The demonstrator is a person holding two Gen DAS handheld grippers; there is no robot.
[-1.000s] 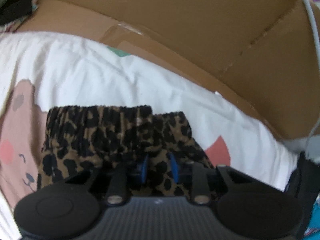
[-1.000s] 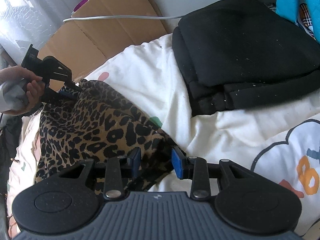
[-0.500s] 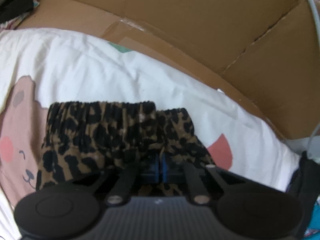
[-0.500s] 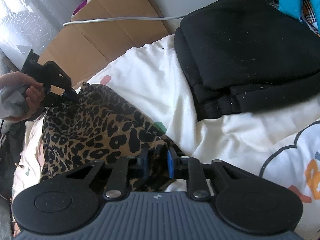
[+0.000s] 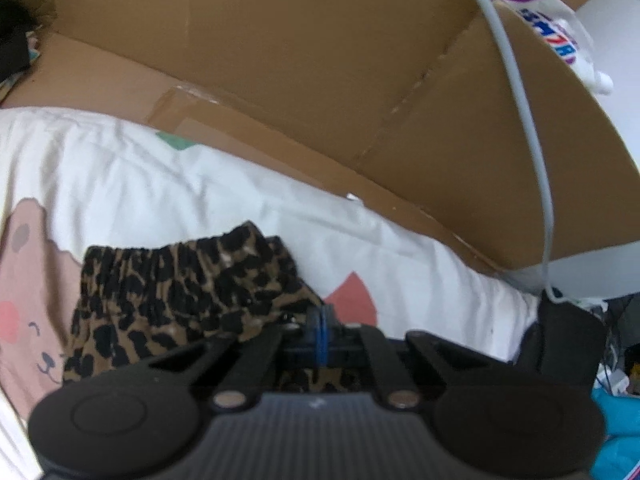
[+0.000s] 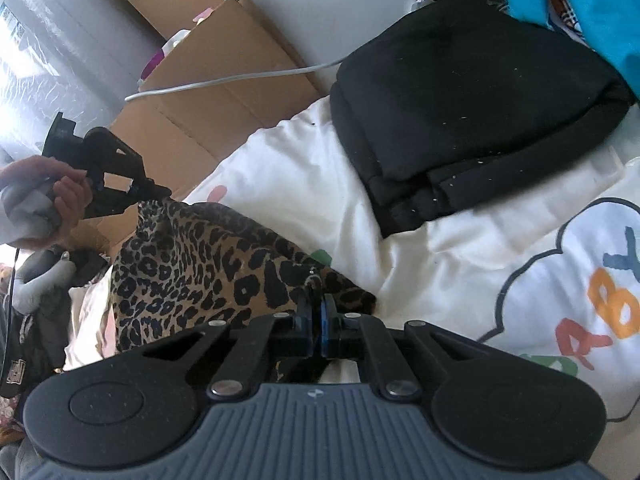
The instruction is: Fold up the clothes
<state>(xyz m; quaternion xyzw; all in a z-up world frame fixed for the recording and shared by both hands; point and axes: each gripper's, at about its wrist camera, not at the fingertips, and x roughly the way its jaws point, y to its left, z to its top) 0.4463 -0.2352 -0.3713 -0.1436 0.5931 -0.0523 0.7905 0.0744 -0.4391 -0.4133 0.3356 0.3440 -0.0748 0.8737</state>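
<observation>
Right tool [image 6: 316, 312] pinching near edge of leopard-print fabric garment [image 6: 192, 268]; left tool [image 5: 320, 324] pinching its elastic waistband corner; garment raised off white cartoon-print bed quilt [image 6: 460, 248]; folded black garment [image 6: 472, 108] beyond; brown cardboard [image 5: 300, 60] behind

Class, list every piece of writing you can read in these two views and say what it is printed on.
"ABY": coloured letters inside a cloud outline on the white bedsheet, cut off at the frame edge.
Purple-and-white print on the cardboard box: too blurred to read.
Small patch on dark clothing at the left edge: too small to read.
</observation>
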